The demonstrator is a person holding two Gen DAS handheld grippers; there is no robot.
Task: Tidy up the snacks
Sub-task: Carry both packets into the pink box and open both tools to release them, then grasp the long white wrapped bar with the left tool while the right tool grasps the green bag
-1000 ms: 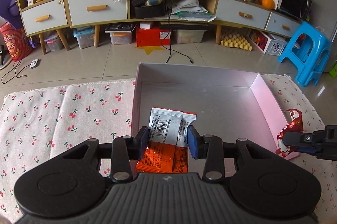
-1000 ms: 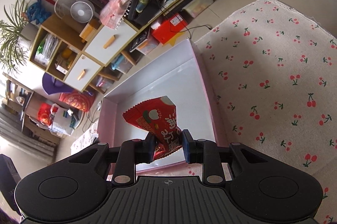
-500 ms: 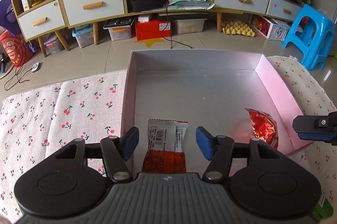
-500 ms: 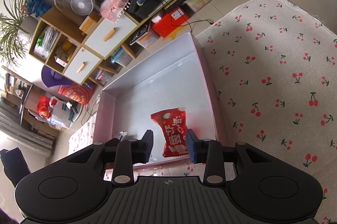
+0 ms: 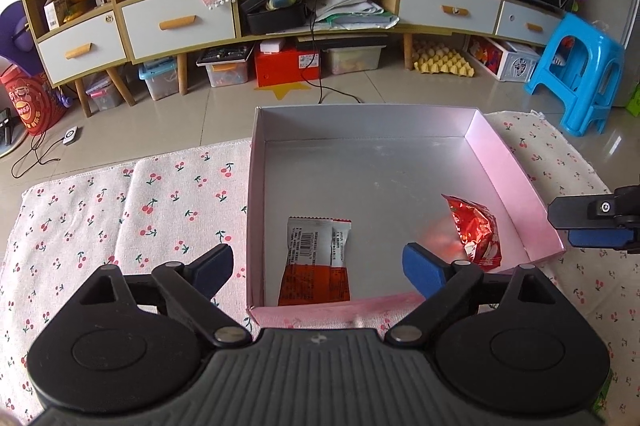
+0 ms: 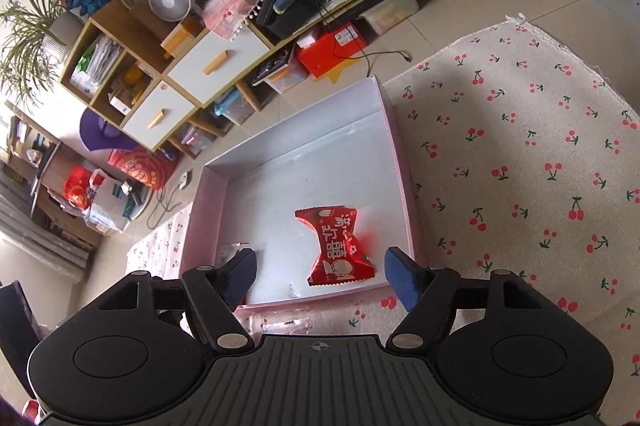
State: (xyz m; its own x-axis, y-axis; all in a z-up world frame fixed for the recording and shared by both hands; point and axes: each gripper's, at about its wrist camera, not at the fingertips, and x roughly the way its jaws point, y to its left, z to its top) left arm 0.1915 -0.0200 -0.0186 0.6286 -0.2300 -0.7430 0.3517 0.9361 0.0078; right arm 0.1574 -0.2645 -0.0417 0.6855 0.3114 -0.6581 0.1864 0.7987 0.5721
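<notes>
since both snack packets already lie in the box (image 5: 500,161), we read the coming move as a retreat from them and a reach for whatever is left outside. our left gripper (image 5: 318,268) has just been opening its jaws, and they now stand wide apart with nothing pressed between them; the orange-and-white packet (image 5: 318,258) lies flat on the box floor directly ahead of and below the gap, its long axis running straight away from us, in line with the fingers, its near end close against the near wall. our right gripper (image 6: 320,276) has likewise just been opening its jaws, and its pads are clear of the red packet (image 6: 336,246), which rests on the floor just beyond them, its long axis also running roughly along the fingers, in the box's near right corner. each packet is nearer its own gripper, and the two sit well apart. outside the box, a clear wrapper (image 6: 280,324) lies on the cherry-print cloth (image 6: 520,145) just under the right gripper, so we judge the right hand nearer to it, though what it is we cannot tell.
</notes>
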